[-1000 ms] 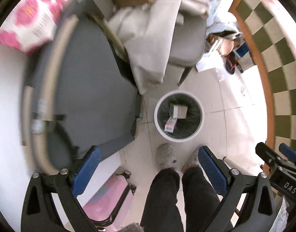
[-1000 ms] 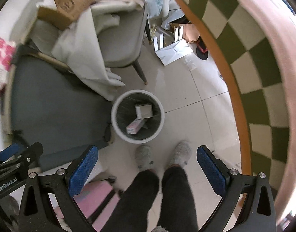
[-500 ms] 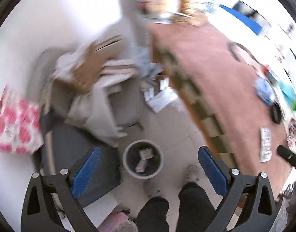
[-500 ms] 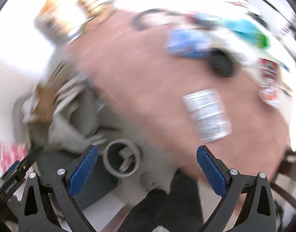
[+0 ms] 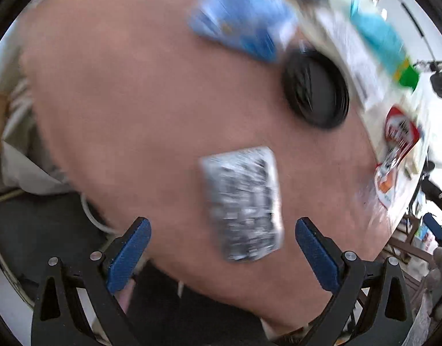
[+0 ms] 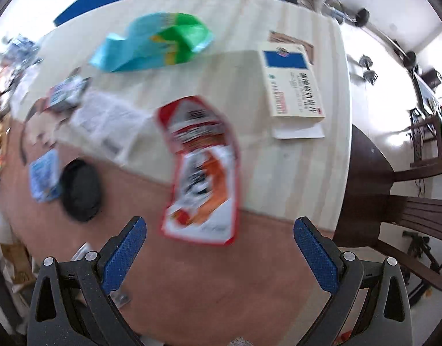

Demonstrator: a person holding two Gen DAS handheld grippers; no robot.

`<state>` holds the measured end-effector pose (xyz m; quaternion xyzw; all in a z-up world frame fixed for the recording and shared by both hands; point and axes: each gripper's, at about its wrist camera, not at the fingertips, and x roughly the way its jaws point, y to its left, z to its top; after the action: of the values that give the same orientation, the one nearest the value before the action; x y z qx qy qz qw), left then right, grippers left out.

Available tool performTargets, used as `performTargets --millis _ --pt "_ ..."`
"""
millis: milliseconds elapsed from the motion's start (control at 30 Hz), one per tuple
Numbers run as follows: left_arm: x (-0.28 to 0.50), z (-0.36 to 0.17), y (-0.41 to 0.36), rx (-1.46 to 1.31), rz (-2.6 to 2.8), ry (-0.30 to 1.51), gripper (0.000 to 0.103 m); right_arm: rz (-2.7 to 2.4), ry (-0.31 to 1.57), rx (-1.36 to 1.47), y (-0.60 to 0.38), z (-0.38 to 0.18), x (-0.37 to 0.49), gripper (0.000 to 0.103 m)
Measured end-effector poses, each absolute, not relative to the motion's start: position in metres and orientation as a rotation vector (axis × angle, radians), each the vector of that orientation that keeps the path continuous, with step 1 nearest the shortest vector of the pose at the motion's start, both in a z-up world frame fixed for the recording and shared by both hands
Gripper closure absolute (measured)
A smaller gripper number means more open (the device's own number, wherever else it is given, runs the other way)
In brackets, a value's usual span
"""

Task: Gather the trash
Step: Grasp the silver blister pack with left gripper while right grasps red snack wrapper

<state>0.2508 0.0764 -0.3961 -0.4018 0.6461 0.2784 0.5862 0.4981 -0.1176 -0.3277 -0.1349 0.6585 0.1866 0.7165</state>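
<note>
i hold both claws wide apart and empty over the table (image 6: 249, 282), ready to drop on flat litter; the left gripper (image 5: 222, 246) frames the silver packet (image 5: 241, 201), which lies flat on the pink cloth just ahead of its fingers, so i judge that my next pick; the right gripper (image 6: 219, 243) frames the red wrapper (image 6: 200, 170), lying half on the pink cloth, half on the cream part; the black lid (image 6: 80, 190) sits left of the red wrapper, a blue packet (image 6: 45, 174) touching it; the green bag (image 6: 154, 41) and a book (image 6: 293, 83) lie beyond; motion blurs the left view; no bin shows.
</note>
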Motion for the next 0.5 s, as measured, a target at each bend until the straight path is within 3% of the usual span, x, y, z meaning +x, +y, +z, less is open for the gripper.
performTargets --millis 133,167,200,433,500 --pt "0.272 -0.423 0.065 -0.916 0.681 1.567 0.007 0.419 1.51 -0.288 -0.114 -0.356 0.522 0.0" --pt "0.276 -0.424 0.064 -0.872 0.715 1.566 0.022 0.422 1.518 -0.297 -0.111 -0.361 0.526 0.0" --pt "0.278 -0.423 0.064 -0.831 0.74 1.569 0.028 0.425 1.52 -0.303 -0.108 -0.365 0.528 0.0" --pt "0.294 -0.418 0.06 -0.713 0.741 1.566 0.036 0.436 1.533 -0.352 -0.076 -0.405 0.539 0.0" --pt "0.305 -0.414 0.064 -0.681 0.751 1.548 0.036 0.432 1.533 -0.349 -0.072 -0.413 0.537 0.009"
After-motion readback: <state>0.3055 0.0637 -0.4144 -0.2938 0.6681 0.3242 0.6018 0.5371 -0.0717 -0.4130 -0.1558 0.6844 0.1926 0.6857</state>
